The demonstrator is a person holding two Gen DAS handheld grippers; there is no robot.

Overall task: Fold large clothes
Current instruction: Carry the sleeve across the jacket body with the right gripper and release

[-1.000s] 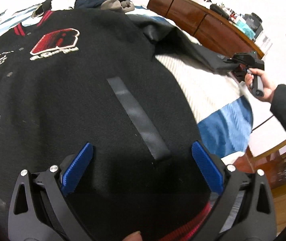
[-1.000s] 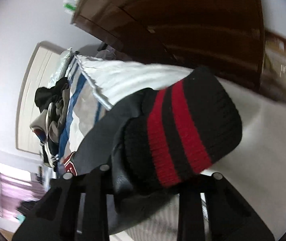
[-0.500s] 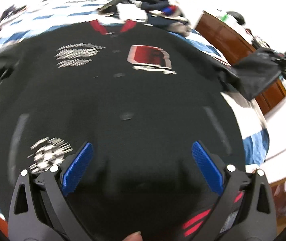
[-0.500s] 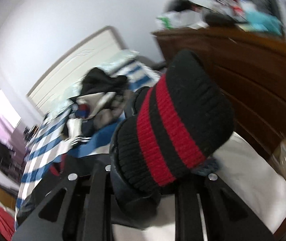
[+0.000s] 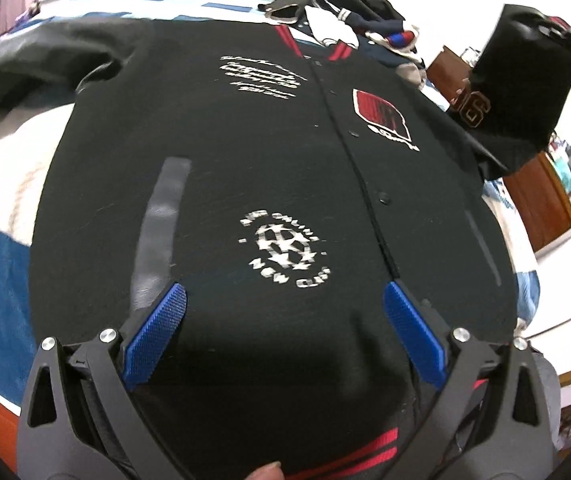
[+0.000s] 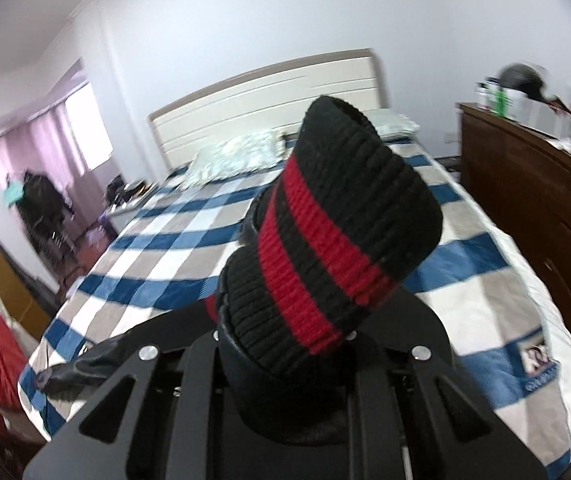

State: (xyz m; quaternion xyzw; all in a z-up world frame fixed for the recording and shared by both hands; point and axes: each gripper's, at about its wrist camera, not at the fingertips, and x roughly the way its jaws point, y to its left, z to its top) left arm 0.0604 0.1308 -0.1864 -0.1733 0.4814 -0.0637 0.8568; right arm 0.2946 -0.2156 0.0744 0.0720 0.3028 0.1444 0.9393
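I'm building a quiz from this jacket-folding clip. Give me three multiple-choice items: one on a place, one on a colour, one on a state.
1. Where does the black varsity jacket lie?
A. on the checked bedspread
B. on the wooden dresser
C. on the floor

2. What colour are the stripes on the knit cuff?
A. white
B. red
C. yellow

3. How is the left gripper?
A. shut on a sleeve
B. shut and empty
C. open above the jacket

Key: 1 A, the checked bedspread shows around the jacket; 2 B, red bands cross the black ribbing; 3 C, both blue pads stand wide apart with nothing between them.
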